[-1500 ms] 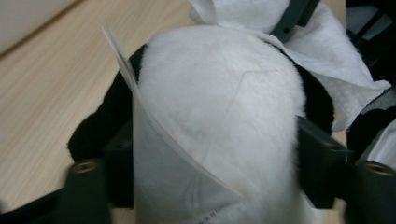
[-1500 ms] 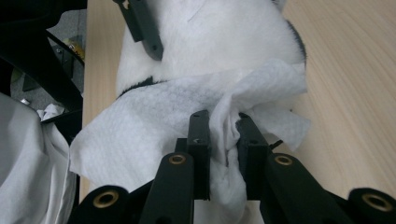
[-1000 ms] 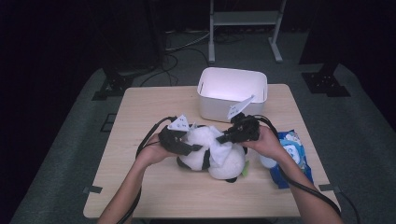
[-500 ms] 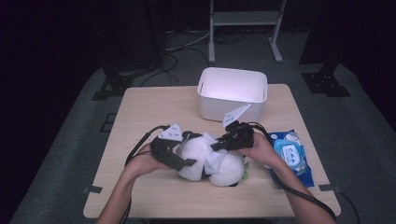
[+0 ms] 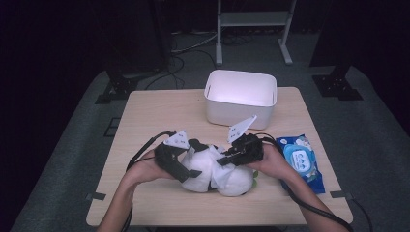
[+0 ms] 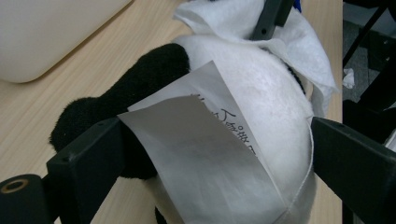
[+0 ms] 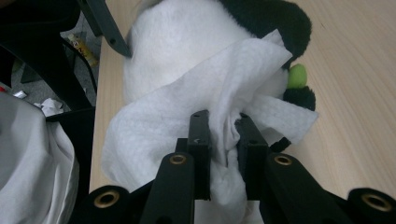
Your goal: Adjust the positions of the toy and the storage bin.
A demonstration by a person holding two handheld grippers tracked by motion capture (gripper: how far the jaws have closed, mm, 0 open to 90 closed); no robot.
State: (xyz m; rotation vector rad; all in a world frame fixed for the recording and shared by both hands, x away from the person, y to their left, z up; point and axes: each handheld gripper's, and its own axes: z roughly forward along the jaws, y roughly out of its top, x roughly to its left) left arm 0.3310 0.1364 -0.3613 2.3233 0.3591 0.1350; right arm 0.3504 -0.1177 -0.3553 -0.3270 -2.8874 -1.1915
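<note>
Landmark: the plush panda (image 5: 220, 171), white with black limbs, lying on the wooden table (image 5: 159, 111) near the person's edge; every place below is told from it.
Panda's tag: a white paper label (image 6: 210, 154) with printed characters hangs off the panda's white body, seen close in the left gripper view; a black plush limb (image 6: 135, 98) lies just beside the label, resting on the table.
Wipe: a white wet wipe (image 7: 210, 98) is draped over the panda's white body, bunched at one end; a small green bit (image 7: 297, 76) of the panda shows just past the wipe's edge.
Left gripper: the left gripper (image 5: 175, 162) sits against the panda's left side, its hand beneath it; its jaws have just been opening and now stand wide apart on either flank of the panda's body and label, released, the pads not pressing.
Right gripper: the right gripper (image 7: 223, 140) is at the panda's right side, over its top; its jaws are clenched on the bunched end of the wipe, cloth squeezed between the two black pads.
Bin: a white plastic bin (image 5: 240, 96) stands beyond the panda, well apart, toward the table's far edge.
Wipe pack: a blue packet of wipes (image 5: 302, 162) lies flat to the right of the panda, just past the right hand (image 5: 275, 164).
</note>
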